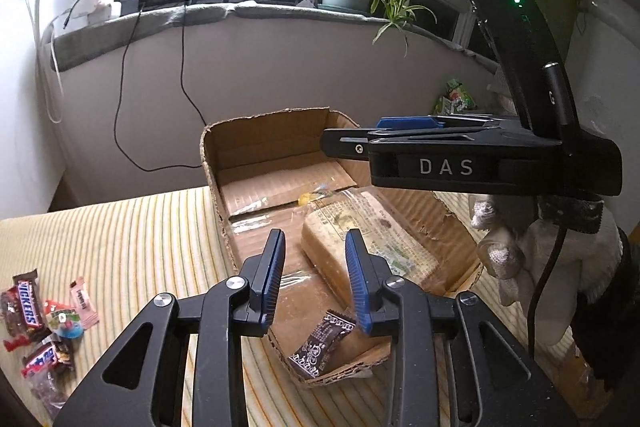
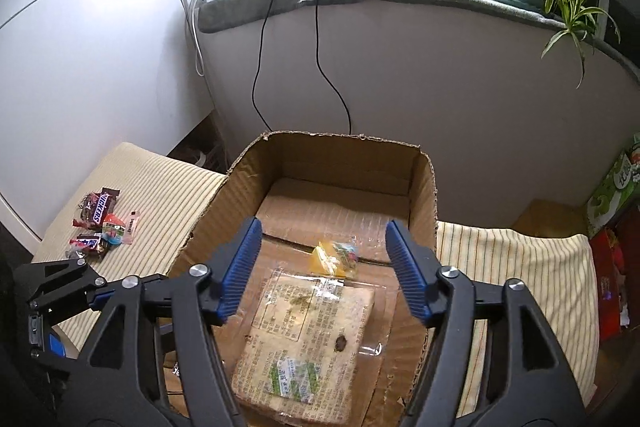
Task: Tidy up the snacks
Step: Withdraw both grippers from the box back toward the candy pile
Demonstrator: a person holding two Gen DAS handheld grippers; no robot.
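The cardboard box [image 2: 420, 187] is already holding a bread pack [image 2: 308, 339], a yellow bag [image 2: 334, 257] and a dark packet [image 1: 322, 345], while both the left gripper [image 1: 316, 279] and right gripper [image 2: 324, 271] are hovering open and empty, and a candy pile [image 2: 102, 227] is waiting on the striped counter [image 2: 168, 211].

Snack pile [image 1: 38, 323] wrappers partly cut off by edge, green package [image 2: 616, 187] print unreadable

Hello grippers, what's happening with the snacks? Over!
Left hand-held gripper open, empty, dark snack packet below. Right hand-held gripper open above bread in box. Candy pile waiting. Nothing blocking.
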